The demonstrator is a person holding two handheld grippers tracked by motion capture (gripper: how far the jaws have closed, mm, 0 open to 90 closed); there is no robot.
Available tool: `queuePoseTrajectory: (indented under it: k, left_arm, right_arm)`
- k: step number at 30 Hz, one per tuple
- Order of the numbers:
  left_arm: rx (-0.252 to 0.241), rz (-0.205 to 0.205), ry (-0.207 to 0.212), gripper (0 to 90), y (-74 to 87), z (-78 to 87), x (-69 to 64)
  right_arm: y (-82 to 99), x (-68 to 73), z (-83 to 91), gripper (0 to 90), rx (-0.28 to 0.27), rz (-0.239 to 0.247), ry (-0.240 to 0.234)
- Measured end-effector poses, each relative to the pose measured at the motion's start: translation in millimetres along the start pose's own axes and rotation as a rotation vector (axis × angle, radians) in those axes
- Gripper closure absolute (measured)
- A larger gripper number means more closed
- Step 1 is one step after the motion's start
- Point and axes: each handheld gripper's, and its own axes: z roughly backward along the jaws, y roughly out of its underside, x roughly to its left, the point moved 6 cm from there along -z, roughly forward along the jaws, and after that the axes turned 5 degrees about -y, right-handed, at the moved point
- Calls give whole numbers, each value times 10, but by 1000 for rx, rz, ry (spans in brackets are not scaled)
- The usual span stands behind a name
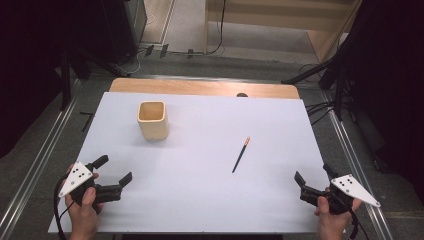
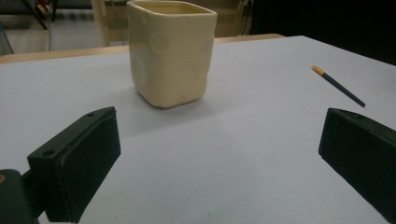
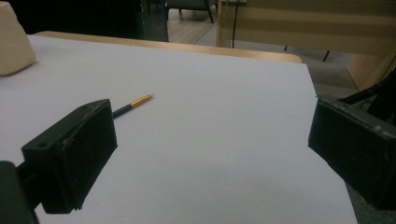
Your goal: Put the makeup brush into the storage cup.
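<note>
While both grippers' jaws gape wide and empty, the cup (image 2: 170,51) and pencil (image 3: 132,105) lie ahead, ungrasped, for easy reach.

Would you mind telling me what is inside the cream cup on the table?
From the high view, the cream cup stands upright, and the visible part of its inside looks empty. Its near wall hides part of the bottom, so a small item there cannot be ruled out. The pencil lies apart on the table.
</note>
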Motion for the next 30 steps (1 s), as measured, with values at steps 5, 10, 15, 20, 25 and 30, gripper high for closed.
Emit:
queuePoseTrajectory:
  k: [5, 10, 15, 20, 25, 30]
  left_arm:
    - [10, -24, -1, 0, 10, -2, -32]
    - [1, -26, 3, 0, 4, 4, -57]
    - [9, -41, 4, 0, 19, -7, -71]
    - [12, -48, 2, 0, 28, -2, -80]
    - [10, -55, 3, 0, 31, 8, -88]
    - [20, -70, 3, 0, 40, -5, -113]
  right_arm:
    - [14, 64, -51, 17, 23, 23, -10]
    - [0, 136, -98, 17, 36, 29, -17]
    - [-56, 207, -156, 17, 38, -3, -39]
    - [-103, 275, -275, 20, 89, 23, -42]
    - [-172, 318, -370, 29, 126, -7, -46]
    - [-210, 377, -487, 35, 172, 10, -40]
